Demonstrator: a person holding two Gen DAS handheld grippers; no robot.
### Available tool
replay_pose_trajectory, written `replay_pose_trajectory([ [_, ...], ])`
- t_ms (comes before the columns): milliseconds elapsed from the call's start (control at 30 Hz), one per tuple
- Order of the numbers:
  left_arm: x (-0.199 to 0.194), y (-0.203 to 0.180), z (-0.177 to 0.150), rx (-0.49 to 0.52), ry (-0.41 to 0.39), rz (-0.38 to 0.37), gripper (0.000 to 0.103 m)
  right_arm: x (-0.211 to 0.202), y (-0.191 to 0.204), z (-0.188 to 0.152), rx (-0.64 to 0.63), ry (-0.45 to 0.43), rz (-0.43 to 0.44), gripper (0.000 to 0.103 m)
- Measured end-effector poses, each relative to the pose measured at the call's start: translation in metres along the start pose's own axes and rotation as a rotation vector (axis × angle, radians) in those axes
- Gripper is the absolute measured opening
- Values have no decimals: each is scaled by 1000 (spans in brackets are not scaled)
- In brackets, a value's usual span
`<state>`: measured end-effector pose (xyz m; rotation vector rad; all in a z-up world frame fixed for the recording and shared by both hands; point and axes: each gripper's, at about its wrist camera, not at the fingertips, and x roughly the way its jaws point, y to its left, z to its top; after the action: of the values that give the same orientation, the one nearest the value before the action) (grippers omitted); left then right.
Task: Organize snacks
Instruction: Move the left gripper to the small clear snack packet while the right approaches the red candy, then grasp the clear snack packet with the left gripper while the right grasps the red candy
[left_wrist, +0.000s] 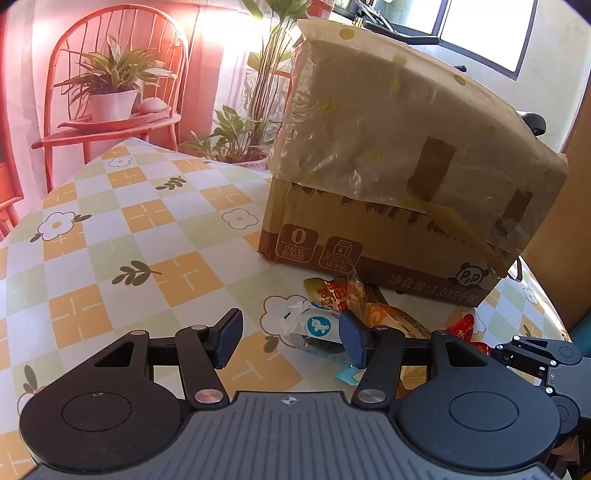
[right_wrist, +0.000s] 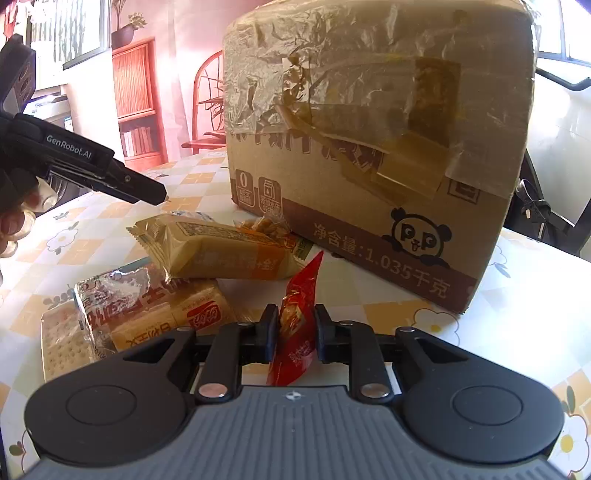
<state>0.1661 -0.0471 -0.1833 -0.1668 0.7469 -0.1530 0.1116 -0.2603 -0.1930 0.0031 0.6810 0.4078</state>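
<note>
In the right wrist view my right gripper (right_wrist: 293, 334) is shut on a red snack packet (right_wrist: 295, 325) that stands up between its pads. Beyond it lie a tan wrapped cake (right_wrist: 221, 253) and a bread packet (right_wrist: 147, 314) beside a cracker pack (right_wrist: 64, 343). In the left wrist view my left gripper (left_wrist: 290, 338) stands open over the table, with a white-and-blue wrapped snack (left_wrist: 314, 326) beside its right finger, untouched by the left pad. An orange packet (left_wrist: 332, 291) lies behind it. The left gripper (right_wrist: 147, 194) also shows at the left of the right wrist view, a hand holding it.
A large taped cardboard box (left_wrist: 388, 184) (right_wrist: 369, 147) stands on the checked floral tablecloth (left_wrist: 129, 240) just behind the snacks. A red chair with potted plants (left_wrist: 110, 92) is past the table's far edge. The right gripper's linkage (left_wrist: 535, 354) shows at the right.
</note>
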Motion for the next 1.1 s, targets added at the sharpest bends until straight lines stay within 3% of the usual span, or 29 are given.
replay_pose_trajectory([
  [200, 3, 4, -2, -14, 17, -4, 59, -5, -5, -1, 38, -19, -39, 21],
  [500, 12, -7, 13, 32, 0, -73, 58, -4, -7, -1, 42, -13, -46, 21],
  [533, 17, -12, 17, 52, 6, -92, 56, -4, -7, -1, 42, -12, -46, 21],
  [600, 30, -21, 25, 96, 41, -109, 29, -2, -7, 0, 42, -11, -48, 21],
  [633, 36, -24, 28, 109, 55, -109, 27, -2, -6, 0, 42, -12, -50, 21],
  [867, 77, -49, 40, 153, 102, -126, 27, -3, -9, -1, 60, -22, -74, 21],
  [1100, 106, -62, 39, 176, 165, -87, 27, -2, -10, -1, 69, -19, -68, 21],
])
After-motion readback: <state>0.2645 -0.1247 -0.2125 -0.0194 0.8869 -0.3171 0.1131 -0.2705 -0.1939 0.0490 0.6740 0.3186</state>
